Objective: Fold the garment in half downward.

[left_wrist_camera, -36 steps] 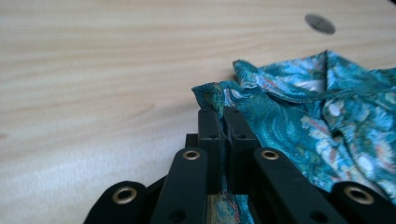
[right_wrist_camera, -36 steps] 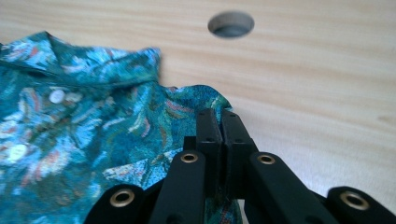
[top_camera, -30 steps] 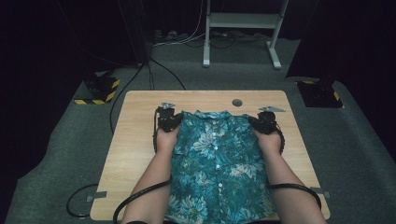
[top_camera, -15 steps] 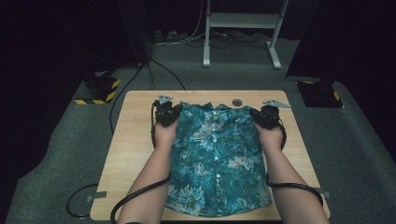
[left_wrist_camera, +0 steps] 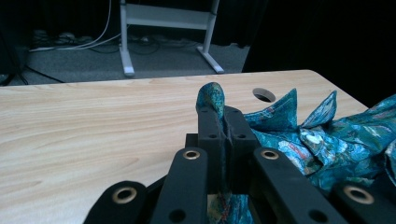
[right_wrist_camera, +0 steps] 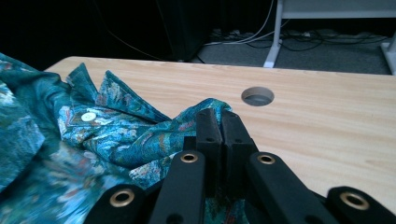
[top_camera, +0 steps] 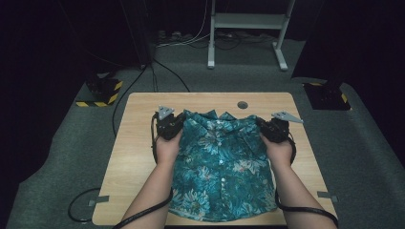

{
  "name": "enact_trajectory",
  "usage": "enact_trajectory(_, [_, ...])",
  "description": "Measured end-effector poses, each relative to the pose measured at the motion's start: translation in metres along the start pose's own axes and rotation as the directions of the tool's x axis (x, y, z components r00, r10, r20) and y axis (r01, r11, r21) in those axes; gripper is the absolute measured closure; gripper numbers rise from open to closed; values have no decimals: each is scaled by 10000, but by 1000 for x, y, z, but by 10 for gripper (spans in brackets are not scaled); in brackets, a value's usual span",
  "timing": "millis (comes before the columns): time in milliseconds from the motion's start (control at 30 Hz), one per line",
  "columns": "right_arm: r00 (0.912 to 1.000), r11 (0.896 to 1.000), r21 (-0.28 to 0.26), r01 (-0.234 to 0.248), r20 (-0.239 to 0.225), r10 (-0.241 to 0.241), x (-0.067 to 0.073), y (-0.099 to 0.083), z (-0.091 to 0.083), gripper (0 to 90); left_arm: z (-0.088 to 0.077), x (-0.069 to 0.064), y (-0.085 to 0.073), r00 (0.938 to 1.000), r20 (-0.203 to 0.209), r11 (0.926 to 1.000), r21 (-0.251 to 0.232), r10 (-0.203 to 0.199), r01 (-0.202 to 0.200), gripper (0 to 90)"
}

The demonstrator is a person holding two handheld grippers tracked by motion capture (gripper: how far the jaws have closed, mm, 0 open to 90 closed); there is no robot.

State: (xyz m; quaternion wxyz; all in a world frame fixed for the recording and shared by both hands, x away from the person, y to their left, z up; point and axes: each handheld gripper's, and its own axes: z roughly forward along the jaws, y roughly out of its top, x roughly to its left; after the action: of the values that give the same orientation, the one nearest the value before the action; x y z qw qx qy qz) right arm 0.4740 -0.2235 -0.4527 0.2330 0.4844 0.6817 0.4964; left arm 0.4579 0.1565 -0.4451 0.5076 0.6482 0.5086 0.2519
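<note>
We see the soft teal floral shirt (top_camera: 222, 162) rumpled on the pale wooden table (top_camera: 133, 157). Left gripper (left_wrist_camera: 218, 112) and right gripper (right_wrist_camera: 219, 122) each pinch its fabric. A round cable hole (top_camera: 242, 104) lies beyond the collar.

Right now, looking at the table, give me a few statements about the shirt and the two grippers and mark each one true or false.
1. The left gripper is clamped on a fold of the shirt. True.
2. The right gripper hangs open above the shirt. False: its jaws are shut on the fabric.
3. The shirt is plain white. False: it is teal with a floral print.
4. The round hole in the table lies beyond the collar. True.
5. The shirt is buttoned down the front. True.
</note>
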Motion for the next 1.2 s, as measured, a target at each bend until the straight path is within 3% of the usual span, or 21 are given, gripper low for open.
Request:
enact_trajectory(233, [9988,9997,-87,-241,-422,237,10,-22,-23,879,-21,-5,-27,10000,60,10000,43,-12,11,874])
enact_trajectory(400, [9981,9997,-18,-239,-570,237,16,-38,-34,880,-34,-5,-44,9996,139,9997,27,-242,241,874])
enact_trajectory(633, [9981,9997,211,-125,-601,137,21,-58,-47,879,-48,-8,-65,9987,320,9990,202,-403,396,873])
enact_trajectory(900, [9975,9990,412,-164,-676,192,25,-81,-64,879,-63,-17,-85,9980,540,9990,342,-322,303,872])
enact_trajectory(1200, [9979,9964,818,-223,-584,271,24,-107,-75,878,-72,-19,-104,9977,613,9965,807,-286,237,870])
